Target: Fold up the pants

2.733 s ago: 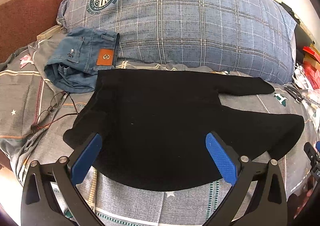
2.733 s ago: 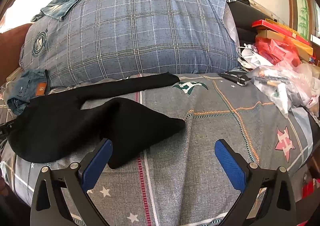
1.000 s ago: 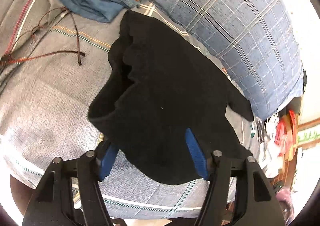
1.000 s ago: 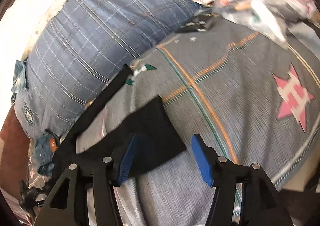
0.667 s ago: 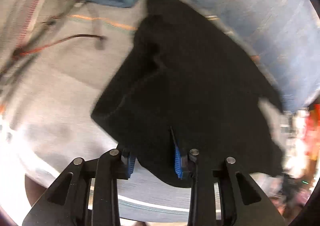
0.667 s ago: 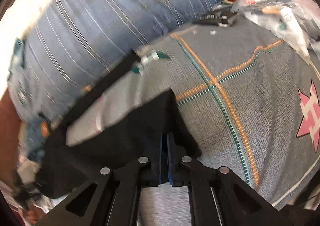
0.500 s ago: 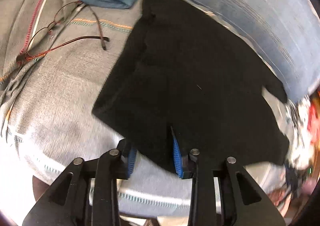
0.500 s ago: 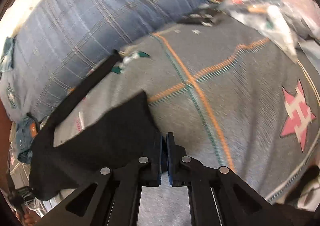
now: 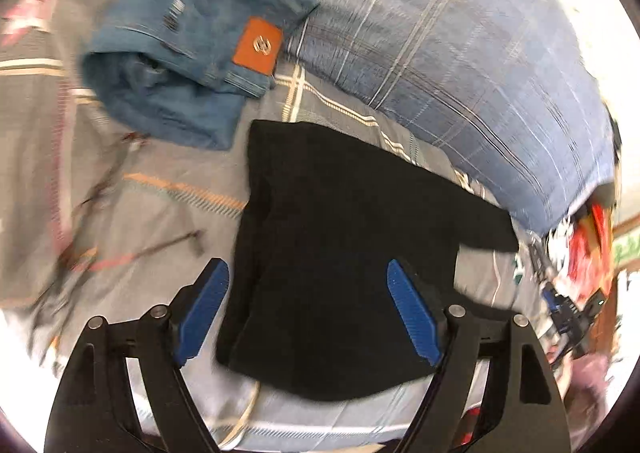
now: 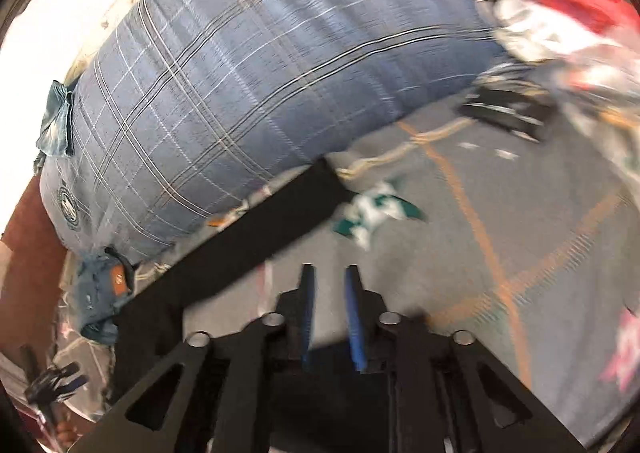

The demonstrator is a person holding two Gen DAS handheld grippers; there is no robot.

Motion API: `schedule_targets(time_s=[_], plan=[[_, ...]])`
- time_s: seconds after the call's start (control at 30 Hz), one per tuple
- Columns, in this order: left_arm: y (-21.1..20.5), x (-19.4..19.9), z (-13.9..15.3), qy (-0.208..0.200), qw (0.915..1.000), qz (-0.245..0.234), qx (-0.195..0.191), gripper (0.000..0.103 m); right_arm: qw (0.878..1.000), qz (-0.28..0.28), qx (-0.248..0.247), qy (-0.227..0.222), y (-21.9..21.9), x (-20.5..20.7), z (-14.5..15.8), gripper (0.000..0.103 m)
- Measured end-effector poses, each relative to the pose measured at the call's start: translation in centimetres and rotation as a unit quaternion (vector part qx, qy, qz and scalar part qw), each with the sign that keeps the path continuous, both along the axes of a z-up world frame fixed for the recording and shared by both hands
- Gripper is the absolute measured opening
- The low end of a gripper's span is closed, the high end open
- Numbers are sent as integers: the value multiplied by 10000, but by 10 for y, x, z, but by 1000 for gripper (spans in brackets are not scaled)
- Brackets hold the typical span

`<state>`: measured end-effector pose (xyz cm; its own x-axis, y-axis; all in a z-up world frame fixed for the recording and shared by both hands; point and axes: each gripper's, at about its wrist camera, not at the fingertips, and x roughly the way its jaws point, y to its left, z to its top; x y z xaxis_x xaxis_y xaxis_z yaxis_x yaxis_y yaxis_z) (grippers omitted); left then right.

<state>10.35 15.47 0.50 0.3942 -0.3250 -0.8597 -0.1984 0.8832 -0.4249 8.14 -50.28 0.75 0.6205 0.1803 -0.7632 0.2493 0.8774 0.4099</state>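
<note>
The black pants point(image 9: 344, 237) lie on the grey patterned bed sheet point(image 9: 152, 181), with one leg stretching right along the pillow. My left gripper point(image 9: 308, 293) is open, its blue pads on either side of the pants' near part, holding nothing. In the right wrist view a black pant leg point(image 10: 256, 241) runs diagonally below the pillow. My right gripper point(image 10: 329, 285) has its blue pads slightly apart with nothing visibly between them; black cloth lies under its base.
A big blue plaid pillow point(image 9: 460, 41) lies behind the pants, also in the right wrist view point(image 10: 240, 93). Folded blue jeans point(image 9: 188, 65) lie at the left, glasses point(image 9: 132, 245) on the sheet. Cluttered red and white packages point(image 10: 568, 13) fill the right.
My left gripper was shut on the pants' edge and has opened, letting them lie flat. My right gripper was shut on the leg end and has let it go, its pads now slightly apart.
</note>
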Motion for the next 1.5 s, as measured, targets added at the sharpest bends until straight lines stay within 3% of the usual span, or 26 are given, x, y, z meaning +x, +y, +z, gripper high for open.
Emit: schedule_targets(time_s=[0.07, 0.13, 0.23, 0.4, 0.63, 0.7, 0.73, 0.77, 0.8, 0.87, 0.93, 1.1, 1.3, 1.4, 1.5], plan=[[-5, 36, -18, 339, 9994, 43, -41, 82, 9999, 56, 52, 121, 2, 32, -5, 37], [-19, 59, -29, 594, 9982, 91, 1, 82, 9998, 79, 74, 163, 4, 64, -11, 39], [-26, 93, -50, 992, 9950, 134, 43, 82, 9994, 117, -110, 306, 3, 108, -22, 54], [-14, 112, -56, 1090, 9938, 230, -66, 82, 9961, 267, -403, 738, 8, 165, -57, 55], [-17, 144, -78, 1338, 9909, 168, 22, 82, 9851, 689, -1070, 1160, 28, 207, -87, 54], [-25, 149, -84, 1361, 9904, 33, 248, 81, 9795, 832, -1385, 1206, 36, 209, -90, 50], [-28, 149, -86, 1297, 9908, 29, 375, 70, 9775, 867, -1505, 1198, 39, 209, -90, 34], [-29, 148, -85, 1231, 9911, 57, 509, 46, 9734, 883, -1713, 1240, 43, 209, -91, 10], [-30, 148, -84, 1199, 9911, 49, 571, 35, 9704, 898, -1841, 1283, 46, 209, -92, 4], [-29, 143, -80, 1106, 9923, 72, 545, 21, 9679, 922, -2002, 1211, 49, 203, -87, 4], [-32, 135, -71, 938, 9933, 40, 672, 17, 9722, 841, -1967, 949, 49, 193, -74, 3], [-48, 100, -28, 158, 9951, 143, 965, 16, 9810, 573, -1802, 433, 44, 154, -35, 1], [-57, 37, 28, -715, 9897, 177, 1229, 16, 9883, 402, -1440, -291, 35, 86, 15, 1], [-60, 1, 42, -1037, 9890, 196, 1038, 16, 9880, 228, -1294, -805, 24, 30, 38, 0], [-62, -32, 38, -1200, 9893, 154, 820, 16, 9889, 3, -944, -1143, 9, -25, 46, 0]])
